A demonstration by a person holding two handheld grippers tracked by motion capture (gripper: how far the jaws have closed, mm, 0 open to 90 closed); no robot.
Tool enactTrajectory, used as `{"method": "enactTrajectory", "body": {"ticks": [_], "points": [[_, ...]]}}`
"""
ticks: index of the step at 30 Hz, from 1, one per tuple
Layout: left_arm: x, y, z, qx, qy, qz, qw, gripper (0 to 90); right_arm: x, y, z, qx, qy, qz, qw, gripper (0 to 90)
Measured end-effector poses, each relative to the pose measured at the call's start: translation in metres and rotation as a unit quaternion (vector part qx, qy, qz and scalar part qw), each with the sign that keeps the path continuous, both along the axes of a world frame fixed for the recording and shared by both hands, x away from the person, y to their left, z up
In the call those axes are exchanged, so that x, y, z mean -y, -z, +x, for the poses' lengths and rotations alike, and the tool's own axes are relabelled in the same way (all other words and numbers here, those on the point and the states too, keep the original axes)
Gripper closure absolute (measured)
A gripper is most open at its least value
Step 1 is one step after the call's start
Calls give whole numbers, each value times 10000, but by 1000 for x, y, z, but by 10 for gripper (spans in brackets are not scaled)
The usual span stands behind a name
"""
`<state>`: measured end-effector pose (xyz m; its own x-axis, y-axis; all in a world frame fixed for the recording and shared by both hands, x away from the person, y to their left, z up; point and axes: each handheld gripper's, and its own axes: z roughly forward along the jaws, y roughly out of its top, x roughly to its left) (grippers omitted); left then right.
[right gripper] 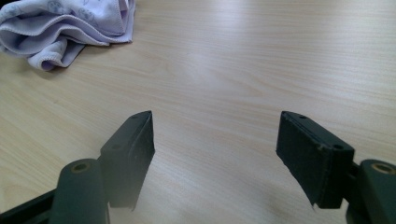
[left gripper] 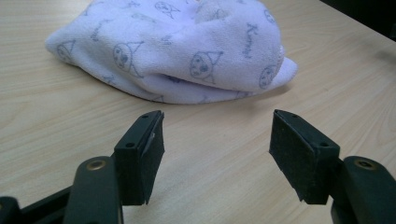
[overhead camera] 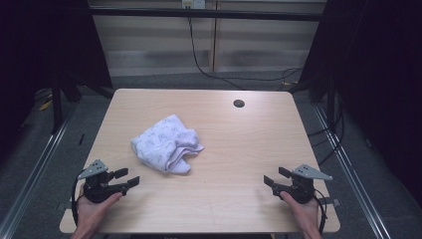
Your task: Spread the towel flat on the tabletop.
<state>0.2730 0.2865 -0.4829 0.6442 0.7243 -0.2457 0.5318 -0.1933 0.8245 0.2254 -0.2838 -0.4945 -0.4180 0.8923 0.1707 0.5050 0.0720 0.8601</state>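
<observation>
Here, our left gripper [overhead camera: 128, 179] wide open and empty, our right gripper [overhead camera: 272, 177] likewise gaping, touching nothing, one crumpled white cloth [overhead camera: 166, 143], one table [overhead camera: 234, 149].

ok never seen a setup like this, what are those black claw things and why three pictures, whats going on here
A person sits at a wooden table holding a hand-operated tool in each hand, not a robot. The left gripper and right gripper each have two black jaws that squeeze together.

The wide picture comes from a camera above the person, looking down on the table. The other two come from small cameras riding on each gripper, looking out along its jaws; the padded fingers rise from the bottom.

On the table lies a crumpled white cloth with small cartoon prints, nearer the left gripper. A dark round hole sits near the far edge.

Both grippers are open and hold nothing.
</observation>
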Motion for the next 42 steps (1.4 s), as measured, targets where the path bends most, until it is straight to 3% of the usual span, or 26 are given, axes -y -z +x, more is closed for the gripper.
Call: {"method": "enactTrajectory", "body": {"ticks": [4, 11, 13, 19, 20, 21, 24, 25, 26, 28, 29, 32, 33, 34, 36, 37, 38, 42], "points": [[4, 0, -1, -31, 41, 21, 10000, 366, 1, 0, -2, -62, -71, 96, 9999, 290], [13, -5, -2, -21, 149, -217, 9997, 435, -1, -1, -2, -126, -161, 82, 9998, 330], [19, -15, 1, 177, 176, -251, 9994, 435, -3, -2, -3, -150, -220, 110, 9996, 328], [28, -39, 7, 353, 156, -268, 9989, 423, -7, -3, -4, -185, -297, 86, 9993, 320], [34, -50, 10, 585, 432, -107, 9973, 423, -11, -2, -3, -250, -378, 68, 9990, 313], [37, -55, 14, 688, 393, 17, 9969, 427, -12, -2, -3, -258, -409, 80, 9988, 311], [41, -62, 25, 683, 393, -178, 9967, 438, -14, -4, -2, -240, -448, 42, 9987, 307], [45, -65, 30, 791, 389, -39, 9961, 442, -14, -5, -2, -215, -475, 69, 9986, 306], [52, -66, 42, 746, 421, 105, 9963, 448, -15, -6, -2, -198, -501, 77, 9985, 306], [55, -66, 47, 748, 443, 123, 9961, 447, -15, -6, -2, -191, -486, 41, 9986, 304], [61, -62, 57, 631, 533, 167, 9964, 451, -15, -5, -3, -221, -521, 26, 9984, 301], [67, -55, 66, 544, 496, 232, 9970, 451, -14, -5, -3, -247, -509, 42, 9984, 301], [72, -47, 75, 361, 580, 251, 9974, 450, -12, -4, -3, -278, -522, 53, 9982, 301], [72, -47, 75, 361, 580, 251, 9974, 445, -12, -4, -3, -278, -522, 53, 9982, 301], [80, -36, 81, 86, 756, 237, 9968, 423, -11, -4, -2, -290, -514, 66, 9982, 301], [80, -36, 81, 86, 756, 237, 9968, 416, -11, -4, -2, -290, -514, 66, 9982, 301], [84, -32, 81, 86, 753, 453, 9961, 416, -12, -4, -3, -289, -516, 70, 9982, 301], [95, -14, 84, -130, 791, 772, 9938, 381, -14, -3, -2, -335, -597, 54, 9976, 296]]}}
